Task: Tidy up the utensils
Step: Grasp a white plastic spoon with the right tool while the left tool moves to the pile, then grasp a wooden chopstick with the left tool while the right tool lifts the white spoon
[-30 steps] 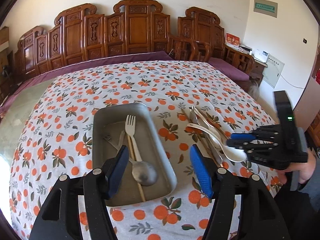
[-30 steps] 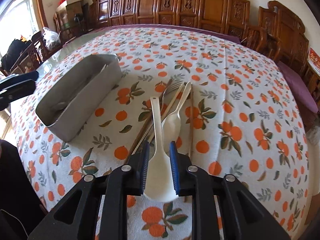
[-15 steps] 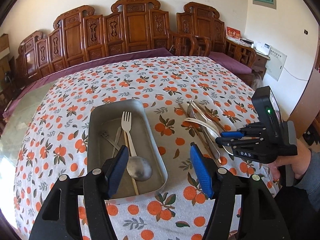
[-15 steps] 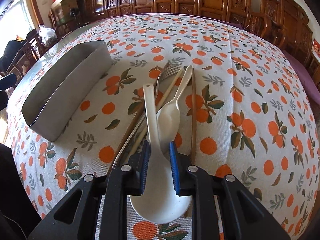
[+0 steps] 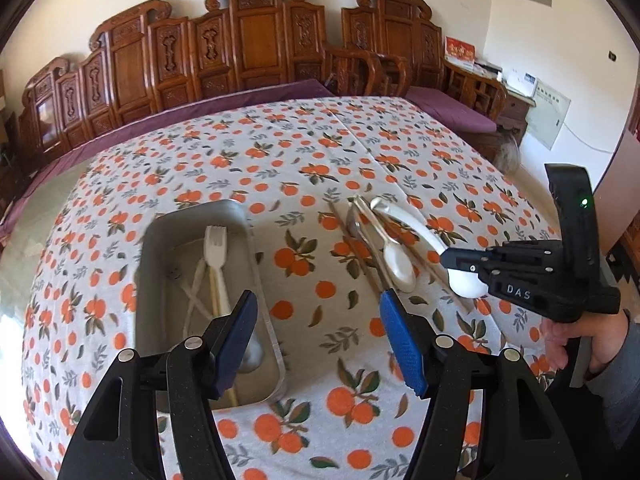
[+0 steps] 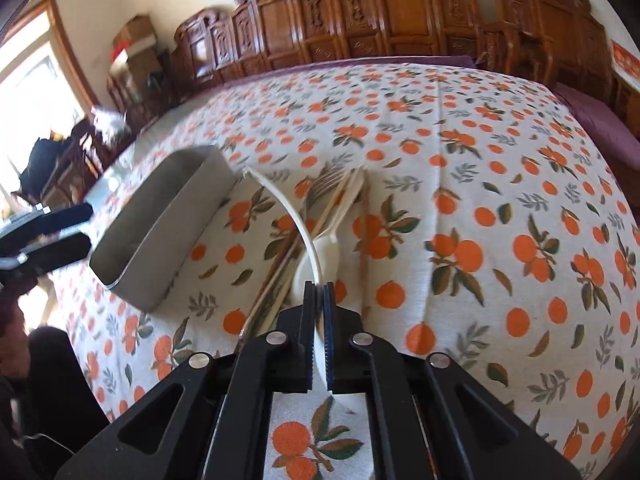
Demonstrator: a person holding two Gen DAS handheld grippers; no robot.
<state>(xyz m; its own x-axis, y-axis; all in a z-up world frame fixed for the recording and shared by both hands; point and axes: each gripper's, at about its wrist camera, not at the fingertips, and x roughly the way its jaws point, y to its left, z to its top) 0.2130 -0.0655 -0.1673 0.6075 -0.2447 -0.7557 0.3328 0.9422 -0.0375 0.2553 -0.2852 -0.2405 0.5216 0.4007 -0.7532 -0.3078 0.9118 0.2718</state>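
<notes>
since 1.0 s ago: white soup spoon [image 6: 298,216] rolled on edge, lifted off tablecloth [image 6: 500,184]. right gripper [image 6: 318,312] jaws clamped on its bowel end. left gripper [image 5: 316,320] jaws apart, idle over metal tray [image 5: 256,280]. tray holds fork [image 5: 216,244], others; several utensils left in pile [image 5: 372,240].

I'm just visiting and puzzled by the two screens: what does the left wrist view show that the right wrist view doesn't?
Only the left wrist view looks down into the metal tray, showing a white fork and other utensils inside, plus the hand holding the right tongs.

Only the right wrist view shows the window and the right tongs' pads pinched on the white ladle-style spoon.

Both show the tray, that spoon, the utensil pile on the orange-print tablecloth, and the left tongs, open.
</notes>
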